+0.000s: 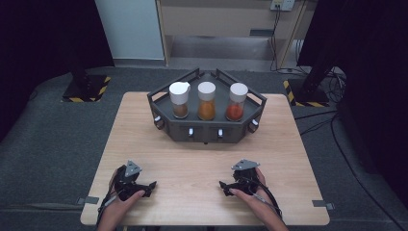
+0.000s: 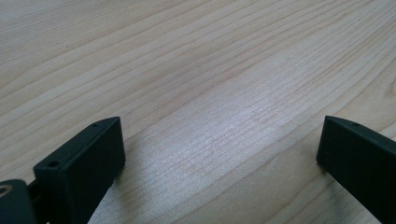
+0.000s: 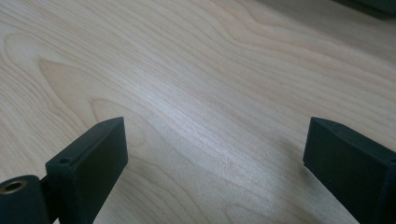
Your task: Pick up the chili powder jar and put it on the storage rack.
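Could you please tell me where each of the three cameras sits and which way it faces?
High view: above the person's side, looking forward and down on the table and the rack with three jars; both hands, left gripper and right gripper show.
Left gripper view: on the left gripper, low over the wood; its two open jaws show.
Right gripper view: on the right gripper, low over the wood; open jaws.
Shared: both gripper views show bare tabletop between wide jaws.

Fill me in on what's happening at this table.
A person rests both hands near the table's front edge, a tool in each. The left tool and right tool are both open and hold nothing. Farther back, a dark rack holds three white-capped jars of spice, untouched.
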`<state>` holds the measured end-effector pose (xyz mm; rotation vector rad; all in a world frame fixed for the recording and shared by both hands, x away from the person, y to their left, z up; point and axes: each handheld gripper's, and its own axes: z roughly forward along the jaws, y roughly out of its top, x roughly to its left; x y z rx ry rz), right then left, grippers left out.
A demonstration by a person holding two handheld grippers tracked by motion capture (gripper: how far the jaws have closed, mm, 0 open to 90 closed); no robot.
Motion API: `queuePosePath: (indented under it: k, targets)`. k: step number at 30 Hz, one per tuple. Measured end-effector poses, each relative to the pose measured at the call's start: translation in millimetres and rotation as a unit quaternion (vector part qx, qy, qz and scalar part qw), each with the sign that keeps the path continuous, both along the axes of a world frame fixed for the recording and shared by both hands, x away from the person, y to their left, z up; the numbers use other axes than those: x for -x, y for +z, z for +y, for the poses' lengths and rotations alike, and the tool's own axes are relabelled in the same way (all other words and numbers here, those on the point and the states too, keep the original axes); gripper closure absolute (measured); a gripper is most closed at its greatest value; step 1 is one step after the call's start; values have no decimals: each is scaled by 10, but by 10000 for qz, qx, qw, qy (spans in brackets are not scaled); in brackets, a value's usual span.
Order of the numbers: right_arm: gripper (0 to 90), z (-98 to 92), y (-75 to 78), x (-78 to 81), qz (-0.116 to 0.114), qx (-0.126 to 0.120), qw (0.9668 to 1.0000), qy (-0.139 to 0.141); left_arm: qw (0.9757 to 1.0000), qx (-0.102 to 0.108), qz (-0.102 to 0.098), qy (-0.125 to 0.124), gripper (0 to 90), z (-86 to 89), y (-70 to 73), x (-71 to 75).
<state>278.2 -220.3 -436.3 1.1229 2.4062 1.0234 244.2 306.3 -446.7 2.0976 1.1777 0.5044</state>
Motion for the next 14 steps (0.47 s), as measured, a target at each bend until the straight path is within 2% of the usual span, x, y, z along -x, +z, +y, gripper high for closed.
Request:
queuePosePath:
  k: [3, 7, 14]
  targets:
    - [45, 9, -62, 20, -58, 86, 9999, 12, 10000, 0, 1, 1, 0, 0, 0, 0]
    - [29, -1, -120, 69, -185, 29, 9998, 9, 10000, 0, 0, 1, 0, 0, 0, 1]
    - [28, 1, -119, 69, -185, 40, 9998, 12, 10000, 0, -1, 12, 0, -3, 0, 4]
